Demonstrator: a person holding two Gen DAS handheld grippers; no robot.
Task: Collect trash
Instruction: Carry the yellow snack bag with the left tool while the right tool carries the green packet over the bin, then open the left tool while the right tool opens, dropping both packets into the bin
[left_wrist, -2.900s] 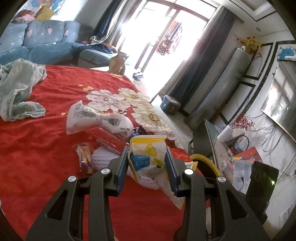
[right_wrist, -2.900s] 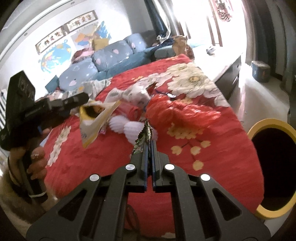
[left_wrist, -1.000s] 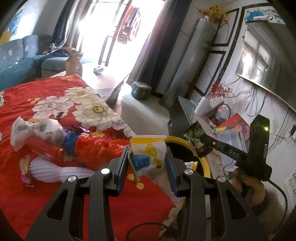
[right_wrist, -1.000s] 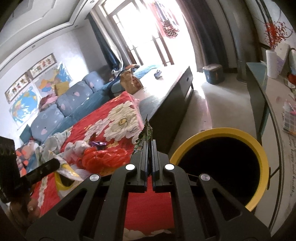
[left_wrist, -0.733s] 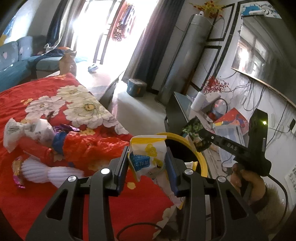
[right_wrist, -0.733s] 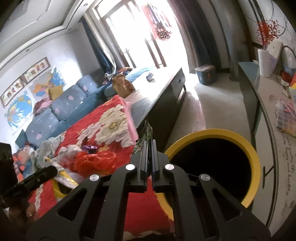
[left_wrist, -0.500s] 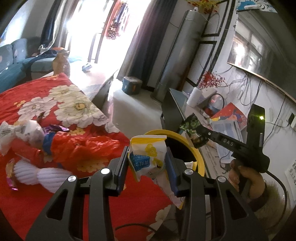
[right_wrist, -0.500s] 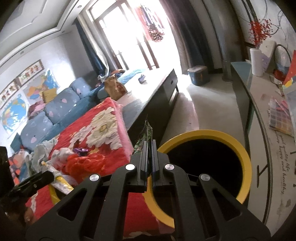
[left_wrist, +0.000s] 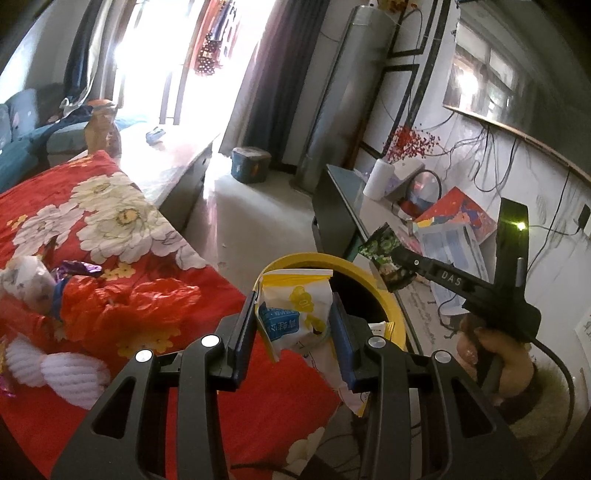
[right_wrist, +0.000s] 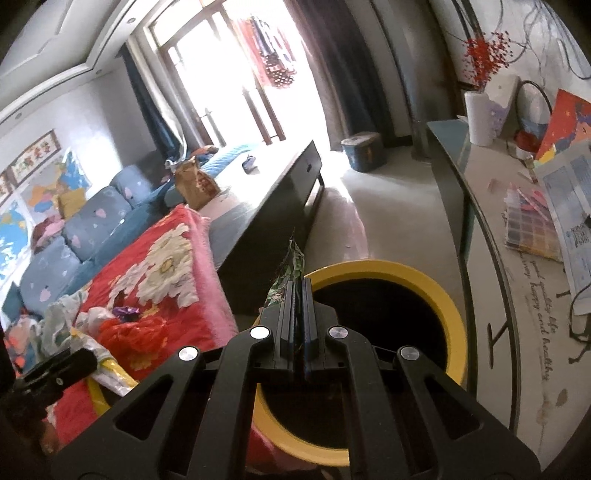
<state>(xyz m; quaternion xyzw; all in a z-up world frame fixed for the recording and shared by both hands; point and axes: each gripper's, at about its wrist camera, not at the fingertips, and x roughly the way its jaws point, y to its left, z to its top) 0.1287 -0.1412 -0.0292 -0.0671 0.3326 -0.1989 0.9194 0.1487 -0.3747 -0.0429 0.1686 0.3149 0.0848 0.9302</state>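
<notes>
Near centre, left wrist view: left gripper (left_wrist: 293, 326) jaws pinching white-yellow snack bag (left_wrist: 295, 314), yellow-rimmed bin (left_wrist: 354, 269) just beyond. Red floral bed (left_wrist: 110, 258) at left carries more wrappers. Right wrist view: right gripper (right_wrist: 298, 295) jaws pressed together on green wrapper (right_wrist: 293, 262), at near-left bin rim (right_wrist: 443, 295).

The yellow-and-white bag (left_wrist: 295, 314) is hiding the near rim of the yellow bin (left_wrist: 384, 291) beyond the left gripper (left_wrist: 294, 325) fingertips. The right gripper (right_wrist: 298, 291) body is covering the bin's near rim below its fingers; the dark wrapper (right_wrist: 291, 264) is showing edge-on, its print unreadable. The bin's interior is staying too dark to tell contents.
</notes>
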